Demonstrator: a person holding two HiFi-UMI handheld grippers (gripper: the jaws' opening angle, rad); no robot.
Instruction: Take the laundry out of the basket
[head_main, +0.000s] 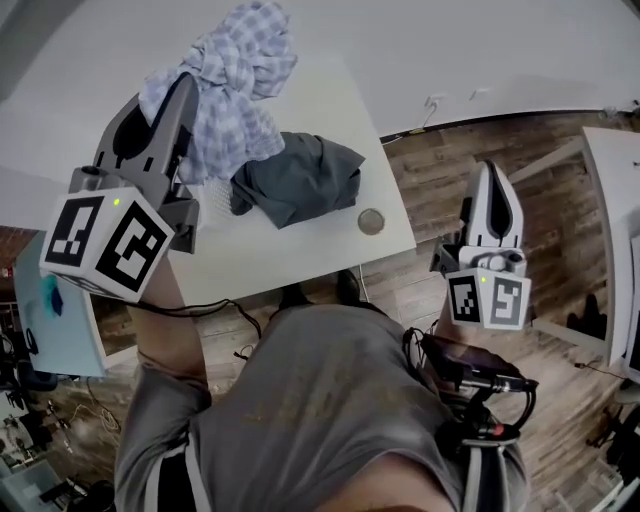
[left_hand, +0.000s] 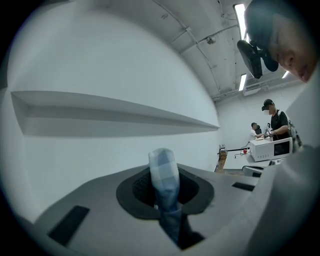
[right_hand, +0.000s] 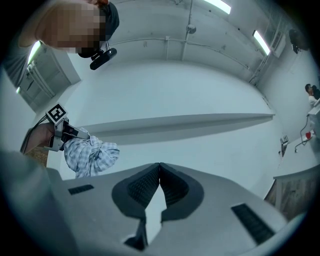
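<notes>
Our left gripper (head_main: 186, 90) is shut tight on a fold of the checked shirt (head_main: 235, 90). The shirt hangs in a bunch above the far left part of the table (head_main: 300, 255). In the left gripper view a thin strip of the blue and white cloth sticks up between the pads, so we hold only a small pinch. Our right gripper (head_main: 492, 172) is off the right side of the table, over the wood floor (head_main: 430, 160). Its jaws are closed together with nothing in them. A dark cloth (head_main: 295, 175) lies in a heap on the middle of the table, just beside the hanging shirt; we cannot tell if the two touch. We see no basket in any view. We think the shirt is light and very soft. It will flop, sag and swing, and it cannot break. A small pinch may slip out, so a thick fold or a seam is a better place to hold. The dark cloth looks thicker and a bit heavier. We would take it by the raised ridge on top of the heap, not by a flat edge on the table.
</notes>
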